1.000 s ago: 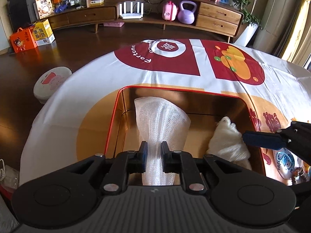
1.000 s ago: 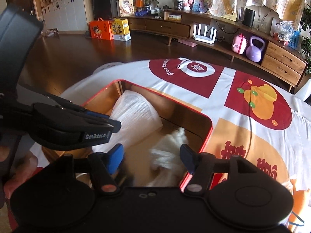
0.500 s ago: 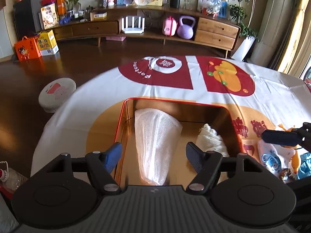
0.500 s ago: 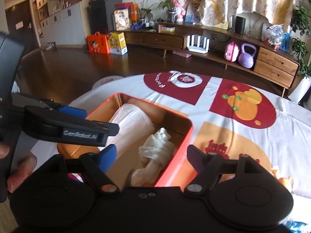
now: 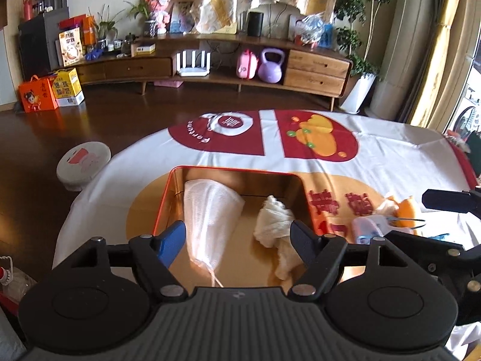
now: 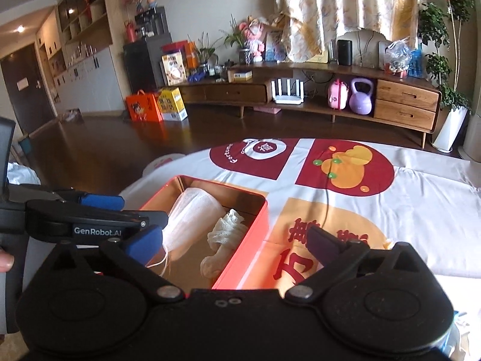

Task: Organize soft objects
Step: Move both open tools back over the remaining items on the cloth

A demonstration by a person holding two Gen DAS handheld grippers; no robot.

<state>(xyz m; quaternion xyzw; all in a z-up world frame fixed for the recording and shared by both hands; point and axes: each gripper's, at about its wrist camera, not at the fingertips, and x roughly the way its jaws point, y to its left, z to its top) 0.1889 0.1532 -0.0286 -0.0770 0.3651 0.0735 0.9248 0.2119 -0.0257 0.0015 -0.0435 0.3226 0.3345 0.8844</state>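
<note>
An open orange-rimmed tin box (image 5: 168,198) (image 6: 255,240) sits on the table. Inside lie a white mesh pouch (image 5: 207,216) (image 6: 186,219) on the left and a crumpled white cloth (image 5: 273,222) (image 6: 225,234) on the right. My left gripper (image 5: 239,240) is open and empty, raised above the box's near side. My right gripper (image 6: 234,240) is open and empty, above the box's right edge. Its finger shows in the left wrist view (image 5: 448,200).
Several small soft items (image 5: 381,216) lie on the printed tablecloth (image 5: 300,138) right of the box. A round white stool (image 5: 82,162) stands on the dark floor to the left. A wooden sideboard (image 5: 240,63) lines the far wall.
My left gripper let go of the mesh pouch, opened and rose. My right gripper also lifted away from the white cloth. Both items now rest in the box.
</note>
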